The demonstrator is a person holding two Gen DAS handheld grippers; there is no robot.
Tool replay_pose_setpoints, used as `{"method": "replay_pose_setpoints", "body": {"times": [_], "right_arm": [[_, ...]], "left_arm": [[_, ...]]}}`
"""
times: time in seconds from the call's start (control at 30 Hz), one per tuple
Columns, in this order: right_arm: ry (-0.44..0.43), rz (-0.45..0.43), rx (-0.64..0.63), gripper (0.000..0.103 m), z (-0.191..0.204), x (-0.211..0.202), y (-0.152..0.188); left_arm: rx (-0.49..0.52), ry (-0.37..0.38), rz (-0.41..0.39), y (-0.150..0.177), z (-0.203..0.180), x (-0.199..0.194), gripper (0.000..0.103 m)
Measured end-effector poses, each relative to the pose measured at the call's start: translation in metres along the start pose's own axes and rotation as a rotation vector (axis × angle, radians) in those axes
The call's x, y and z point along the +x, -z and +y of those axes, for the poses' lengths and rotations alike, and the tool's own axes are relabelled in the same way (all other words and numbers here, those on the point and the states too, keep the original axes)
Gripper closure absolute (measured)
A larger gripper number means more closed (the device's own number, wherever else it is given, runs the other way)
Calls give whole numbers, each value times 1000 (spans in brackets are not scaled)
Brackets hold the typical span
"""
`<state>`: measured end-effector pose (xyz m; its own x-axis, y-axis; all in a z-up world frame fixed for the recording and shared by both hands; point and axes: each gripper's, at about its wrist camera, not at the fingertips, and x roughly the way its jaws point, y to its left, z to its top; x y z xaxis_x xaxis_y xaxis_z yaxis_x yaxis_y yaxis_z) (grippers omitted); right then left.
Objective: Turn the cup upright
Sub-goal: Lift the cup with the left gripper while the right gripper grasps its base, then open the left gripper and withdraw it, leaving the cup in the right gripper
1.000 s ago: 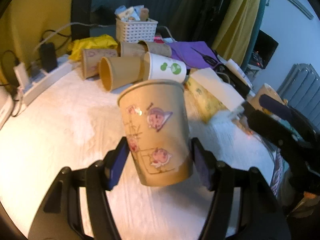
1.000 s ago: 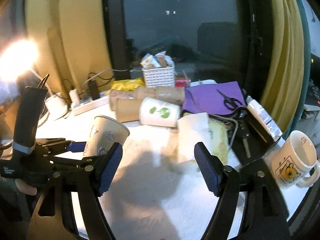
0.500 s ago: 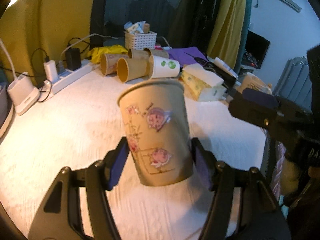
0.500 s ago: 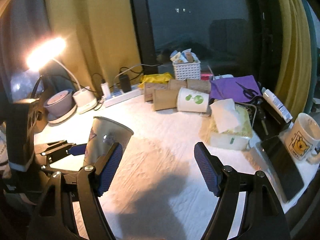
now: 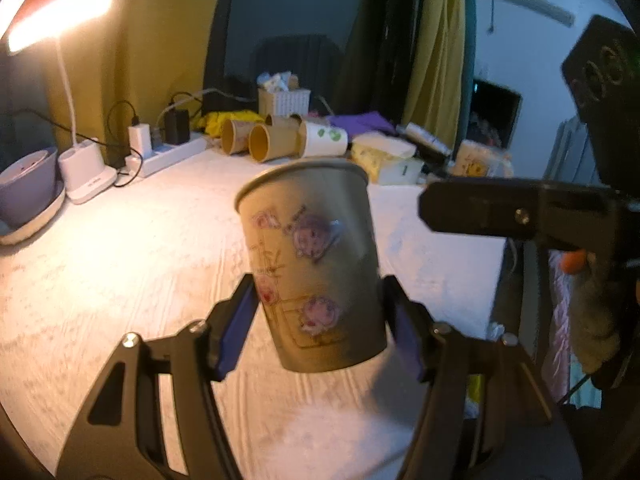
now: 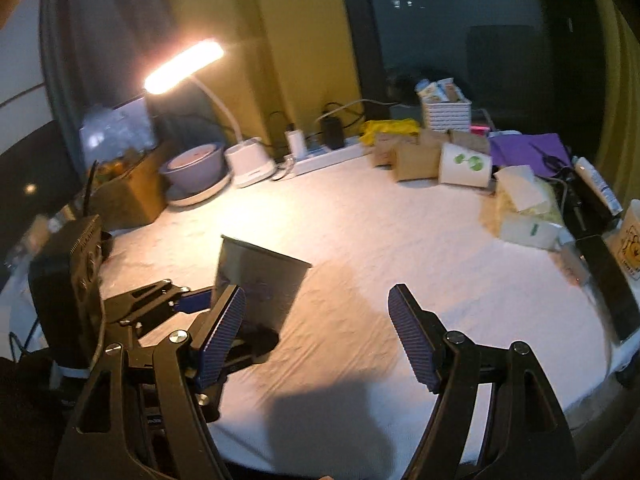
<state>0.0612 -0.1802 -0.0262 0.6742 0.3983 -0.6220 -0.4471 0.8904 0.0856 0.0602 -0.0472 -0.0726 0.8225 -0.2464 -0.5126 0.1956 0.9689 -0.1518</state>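
Observation:
My left gripper [image 5: 320, 324] is shut on a tan paper cup [image 5: 316, 264] with pink cartoon pigs. The cup is upright, rim up, tilted slightly, held just above the white tablecloth [image 5: 120, 260]. In the right wrist view the same cup [image 6: 260, 280] shows at the left, dark against the lamp, with the left gripper's fingers on it. My right gripper [image 6: 320, 336] is open and empty, to the right of the cup above the near table edge. The right gripper's body [image 5: 520, 212] shows at the right in the left wrist view.
Several paper cups [image 5: 276, 142] lie on their sides at the back, next to a white cup with green print [image 6: 466, 164]. A lit desk lamp [image 6: 248, 160], a bowl [image 6: 196, 168], a power strip [image 6: 324, 156], a tissue box [image 6: 524, 208], a mug [image 6: 628, 240] and a phone [image 6: 608, 284] ring the table.
Both grippers have pulled back toward the near side of the table, so the lamp and more cloth show. The cup stays upright in the left gripper. The right gripper stays open.

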Motion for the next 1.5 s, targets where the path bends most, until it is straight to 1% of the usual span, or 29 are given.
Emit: {"method": "replay_pose_setpoints", "body": {"times": [0.07,0.13,0.2,0.4,0.5,0.63,0.83,1.0,1.03,1.13,1.27,1.43,1.5], "right_arm": [[-32,6,15,26,9,-4,6],[-74,10,33,26,17,-5,12],[-104,18,47,26,23,-6,15],[-157,32,70,26,31,-10,14],[-176,37,69,26,32,-11,12],[-228,60,97,26,27,-4,11],[-276,77,116,26,22,-1,11],[-322,95,134,26,20,2,12],[-324,92,133,26,20,2,12],[-331,88,131,32,21,1,12],[-337,87,126,33,22,1,11],[-335,88,126,35,22,3,11],[-322,78,128,36,21,2,11]], "left_arm": [[10,10,-51,13,-5,-11,40],[62,-7,-99,24,-16,-22,40],[73,14,-140,28,-21,-33,40],[71,36,-177,29,-18,-43,40],[94,45,-202,31,-20,-50,40],[114,51,-211,30,-22,-53,40],[149,77,-227,32,-27,-58,39],[161,82,-236,33,-29,-62,39],[164,80,-238,34,-30,-63,39],[166,77,-240,33,-29,-63,39],[161,72,-239,32,-26,-61,38],[151,72,-199,32,-24,-57,38],[150,66,-180,33,-23,-55,37]]}}
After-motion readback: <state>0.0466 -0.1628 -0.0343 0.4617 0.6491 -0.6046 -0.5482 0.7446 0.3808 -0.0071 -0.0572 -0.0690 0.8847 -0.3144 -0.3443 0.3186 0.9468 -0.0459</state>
